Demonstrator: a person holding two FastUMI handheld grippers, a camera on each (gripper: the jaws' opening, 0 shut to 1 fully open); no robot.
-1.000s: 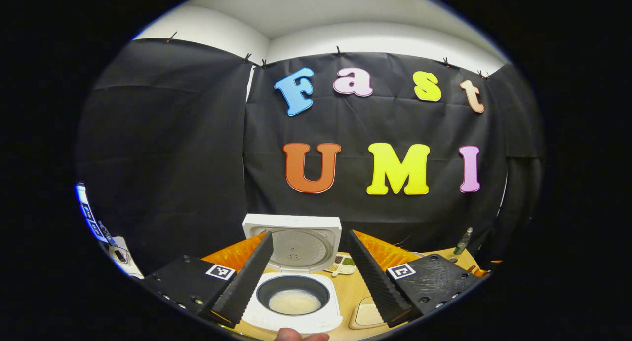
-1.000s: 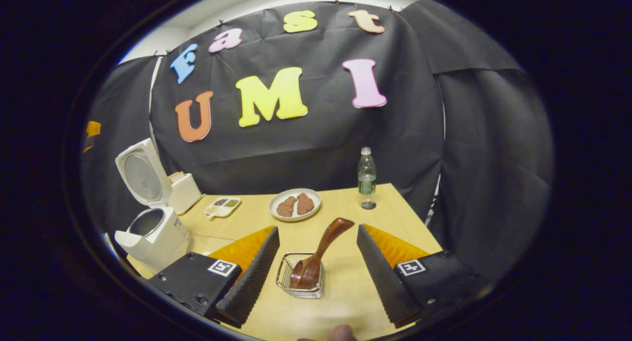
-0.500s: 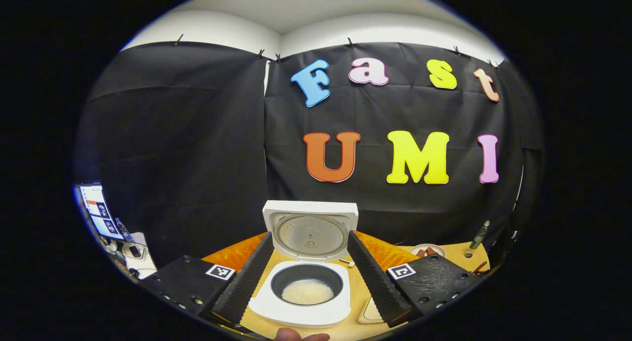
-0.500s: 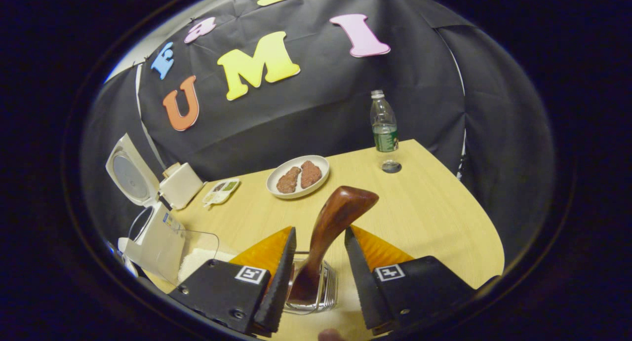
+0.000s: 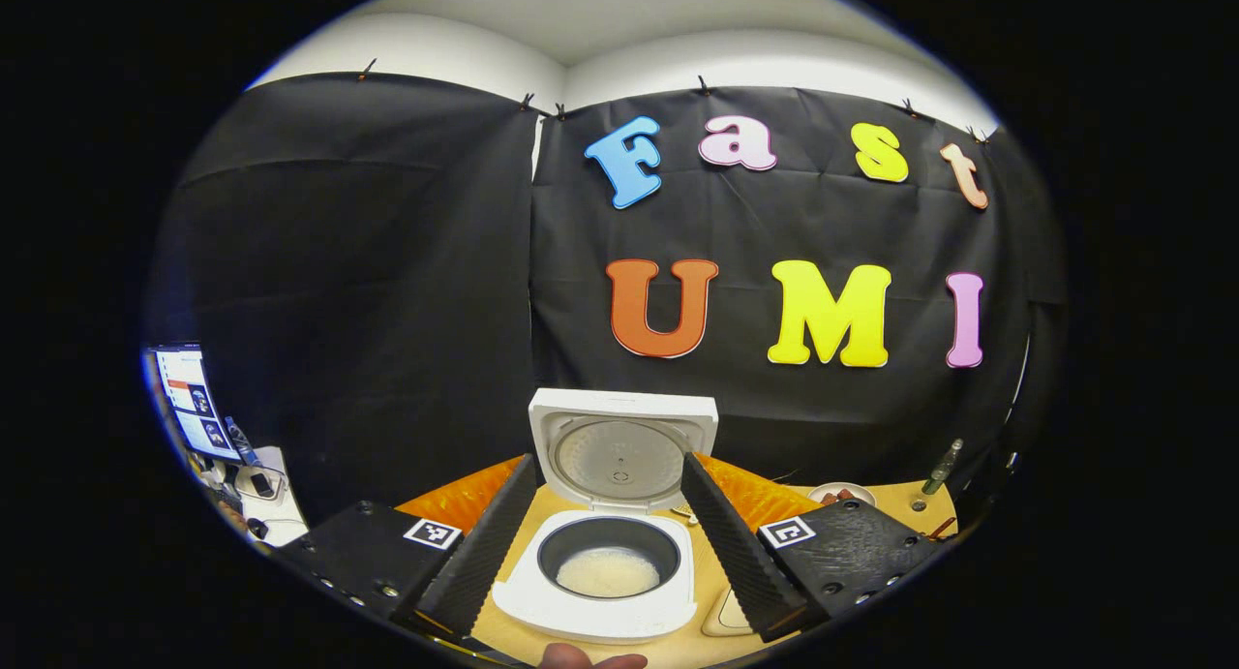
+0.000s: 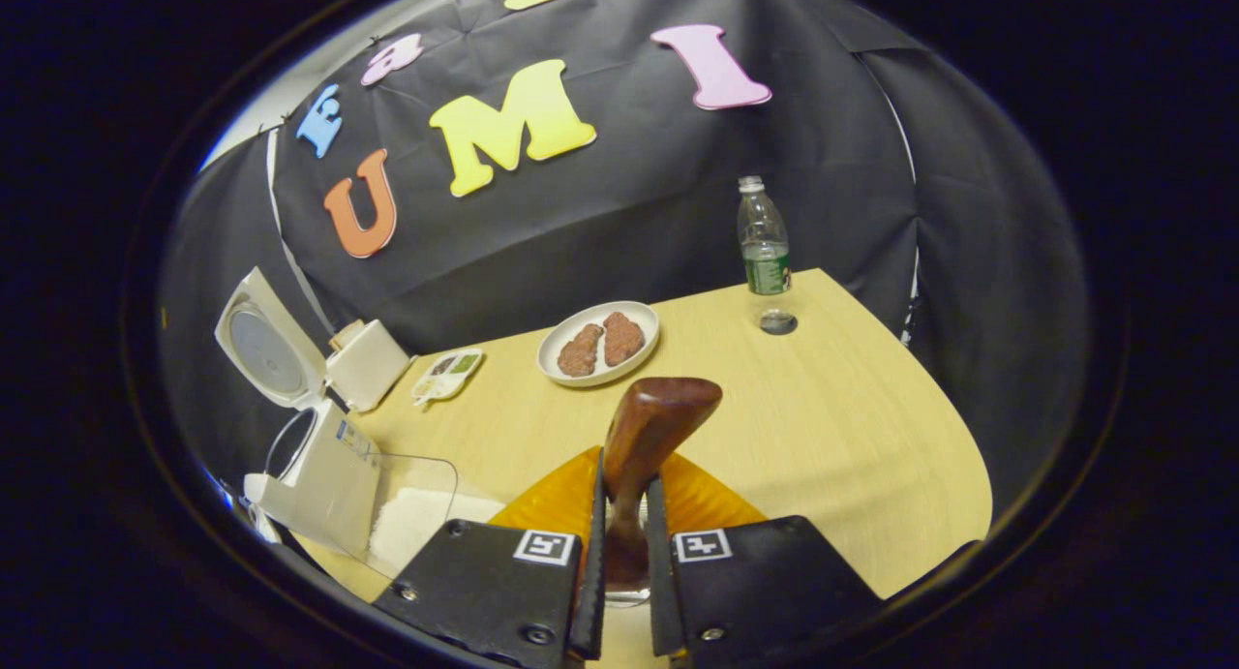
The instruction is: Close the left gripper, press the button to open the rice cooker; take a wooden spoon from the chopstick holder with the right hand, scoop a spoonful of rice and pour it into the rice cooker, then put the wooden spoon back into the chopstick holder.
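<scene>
In the right gripper view, the right gripper (image 6: 619, 524) is closed tight on the wooden spoon (image 6: 644, 437) handle. The left gripper (image 5: 605, 500) stays wide apart, empty, above the open rice cooker (image 5: 605, 572).

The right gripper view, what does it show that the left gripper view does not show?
Right gripper view alone: the right gripper shut on the wooden spoon, and a clear container of rice. Left gripper view alone: the left gripper open, rice in the pot, a monitor. Both: the open rice cooker, the bottle, the table.
</scene>
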